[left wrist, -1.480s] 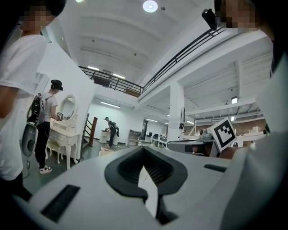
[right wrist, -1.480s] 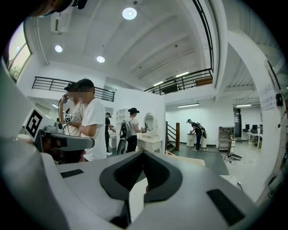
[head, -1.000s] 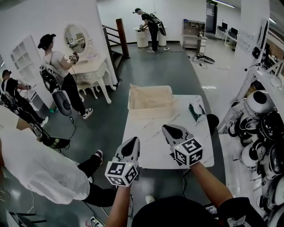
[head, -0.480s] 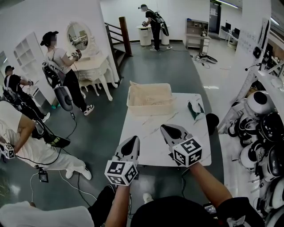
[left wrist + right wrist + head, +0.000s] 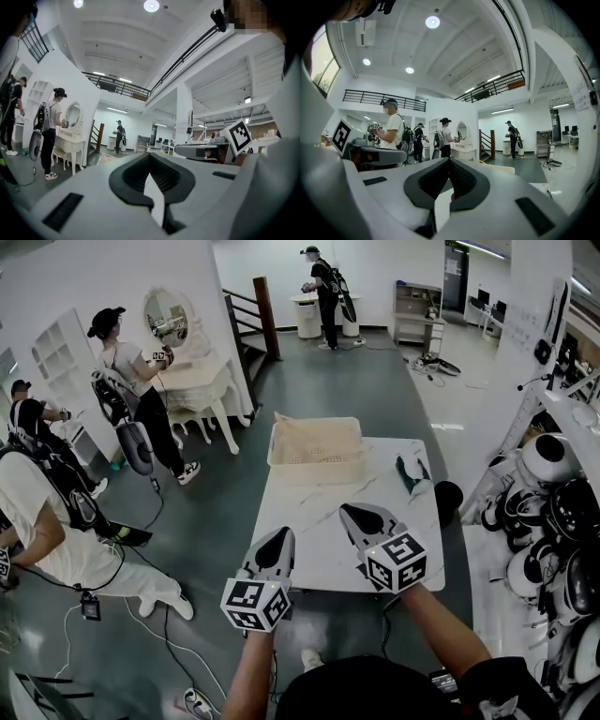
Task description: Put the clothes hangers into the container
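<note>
At the left edge of the head view a person in a white top (image 5: 42, 521) bends over the grey floor, and further back another person in a dark cap (image 5: 127, 367) stands at a white dressing table (image 5: 192, 381) with an oval mirror. Nearer the camera, the left gripper (image 5: 283, 537) is held level over the near left corner of the white tabletop (image 5: 319, 521). Its own view shows its fingers (image 5: 136, 176) brought together to a point with nothing between them. Beyond it, at the far left end of the tabletop, stands the container, a pale lattice basket (image 5: 319, 472), upright with its long side across the tabletop. Inside it only its own mesh floor and walls show. The right gripper (image 5: 349, 512) is just right of the left one and a little further in over the tabletop, also level. Its fingers (image 5: 466, 180) are likewise closed tight on nothing. Further right, near the tabletop's right edge and well apart from both the basket and the grippers, lies a dark green bundle (image 5: 410, 471) that looks like the clothes hangers. It lies flat, its long axis running from far left to near right in the head view, with a pale part at its near end. Which way the hooks point cannot be made out. Just off that edge is a black round thing (image 5: 450, 493), and along the right side a heap of white and black rounded shells (image 5: 553, 512).
</note>
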Tool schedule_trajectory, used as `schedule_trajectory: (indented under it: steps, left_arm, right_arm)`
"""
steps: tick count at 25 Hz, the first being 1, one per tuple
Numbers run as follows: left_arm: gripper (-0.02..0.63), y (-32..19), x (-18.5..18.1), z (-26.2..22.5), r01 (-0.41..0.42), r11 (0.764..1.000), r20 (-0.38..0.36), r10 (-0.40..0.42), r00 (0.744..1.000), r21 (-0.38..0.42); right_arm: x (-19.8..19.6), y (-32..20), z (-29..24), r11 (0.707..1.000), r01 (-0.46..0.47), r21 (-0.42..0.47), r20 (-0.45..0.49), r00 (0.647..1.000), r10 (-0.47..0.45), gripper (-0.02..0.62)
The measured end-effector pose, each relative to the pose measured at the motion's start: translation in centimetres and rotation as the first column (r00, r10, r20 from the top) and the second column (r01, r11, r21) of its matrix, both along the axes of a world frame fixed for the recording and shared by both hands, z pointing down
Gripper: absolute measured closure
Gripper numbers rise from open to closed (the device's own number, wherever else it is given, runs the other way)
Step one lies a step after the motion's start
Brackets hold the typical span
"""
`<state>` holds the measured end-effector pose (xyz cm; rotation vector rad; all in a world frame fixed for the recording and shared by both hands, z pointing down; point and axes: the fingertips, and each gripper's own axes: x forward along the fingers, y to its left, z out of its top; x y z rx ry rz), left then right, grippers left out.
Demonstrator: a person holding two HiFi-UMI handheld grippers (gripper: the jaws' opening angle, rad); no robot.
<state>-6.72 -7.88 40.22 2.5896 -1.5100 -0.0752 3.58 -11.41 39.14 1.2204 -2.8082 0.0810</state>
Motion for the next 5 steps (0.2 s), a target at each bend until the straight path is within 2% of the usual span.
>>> schedule_trajectory:
  steps: [5]
  left_arm:
    - [0.601,-0.07,-0.07,0.00,0.000,1.000,0.002,0.000,1.000,0.002]
  right_arm:
    - [0.05,-0.10,0.16,1.000,-0.003,-0.001,-0.002,1.000,0.003,0.577]
